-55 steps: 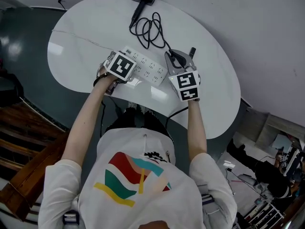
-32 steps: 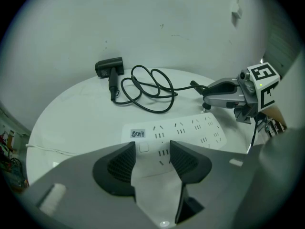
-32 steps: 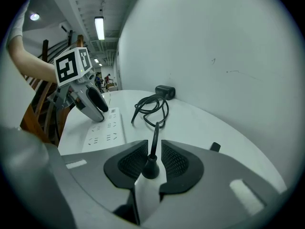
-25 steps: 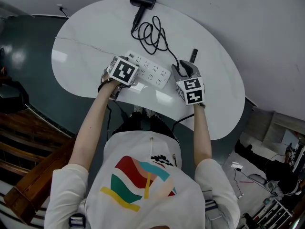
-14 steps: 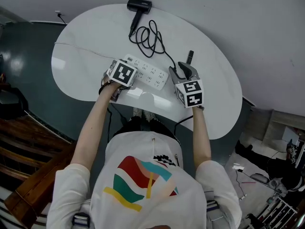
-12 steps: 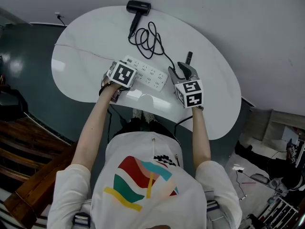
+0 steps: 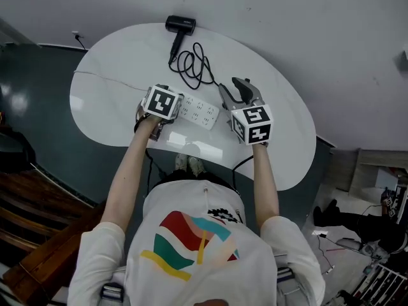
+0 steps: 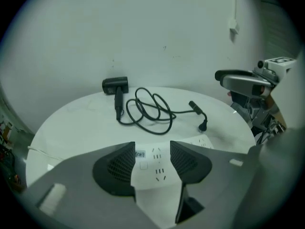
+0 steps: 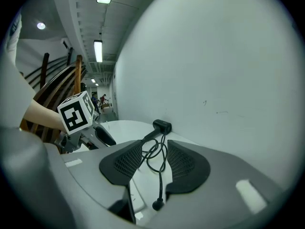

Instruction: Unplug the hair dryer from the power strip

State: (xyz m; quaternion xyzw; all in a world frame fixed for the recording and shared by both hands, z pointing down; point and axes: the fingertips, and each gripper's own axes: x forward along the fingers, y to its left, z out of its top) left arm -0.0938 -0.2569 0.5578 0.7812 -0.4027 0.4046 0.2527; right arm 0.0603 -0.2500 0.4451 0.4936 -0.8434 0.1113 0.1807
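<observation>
Head view: you are standing at the white table (image 7: 102,75). The hair dryer (image 7: 180,24) is lying at the far edge, its cord (image 7: 194,65) coiled between it and the power strip (image 7: 199,112). Your left gripper (image 7: 171,110) is sitting on the strip's left end. Your right gripper (image 7: 241,91) is hovering just beside the strip's right end.

Left gripper view: both pads are pressing on the sides of the power strip (image 8: 155,168), clamping it. The plug (image 8: 203,124) is lying loose on the table beyond the strip, out of every socket.

Right gripper view: the jaws are standing well apart, having just been opening, and are gripping nothing. Through the gap you are seeing the cord (image 9: 159,175) running back to the hair dryer (image 9: 162,125), with the plug (image 9: 157,205) resting on the table below.
</observation>
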